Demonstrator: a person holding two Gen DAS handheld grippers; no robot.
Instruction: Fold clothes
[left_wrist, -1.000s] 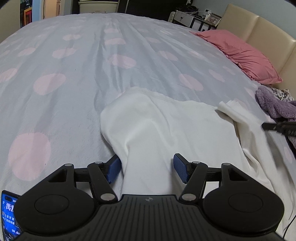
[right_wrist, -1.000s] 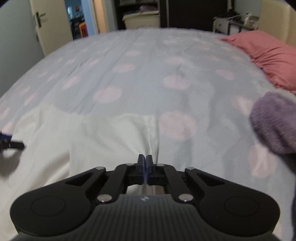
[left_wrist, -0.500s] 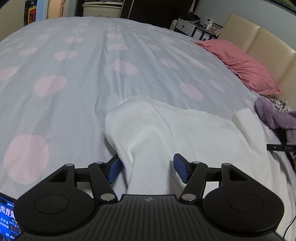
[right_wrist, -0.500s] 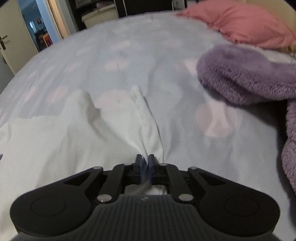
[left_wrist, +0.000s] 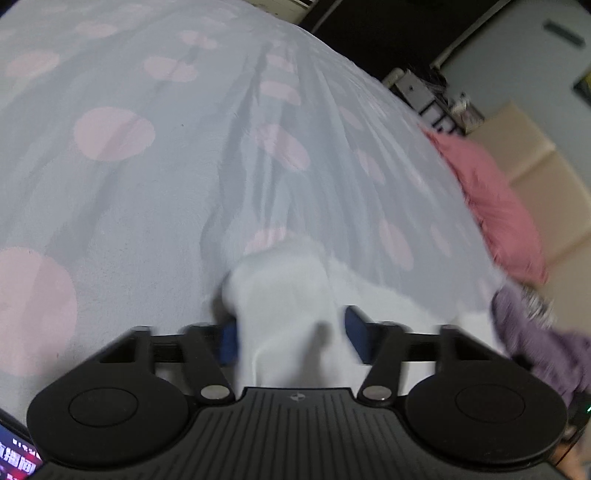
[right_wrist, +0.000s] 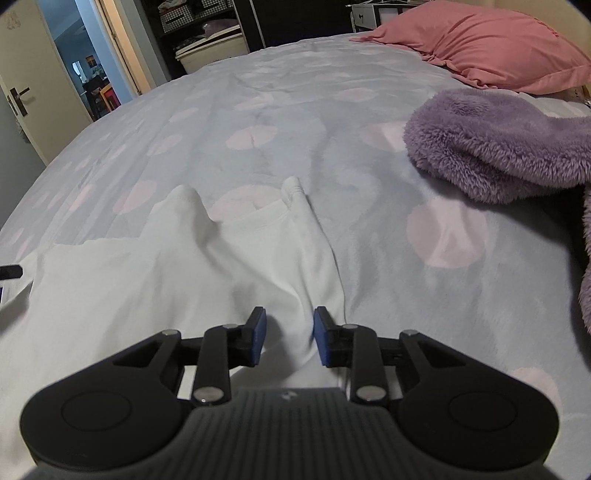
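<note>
- At the left, the left gripper is seen low over the bed, and a raised ridge of the white garment stands between its blue pads. The jaws are closing, but a gap is seen at the far pad, so the cloth is judged as not yet pinched. This view is blurred, and the contact at the near pad cannot be told.
- In the middle, the white garment is spread flat on the dotted bedsheet, with its neckline toward the far side of the bed.
- Toward the right, the right gripper is placed at the edge of the garment. Its jaws are opening, and a fold of cloth lies between them without being pressed.
- For a good fold, only the garment should be caught by the left jaws, not the sheet under it. The bite should be taken deep enough that the ridge is not lost.
- The released edge should be left flat before the right gripper is taken away.
- At the far right, a purple fleece garment and a pink pillow lie apart from the white one and should be left undisturbed.
</note>
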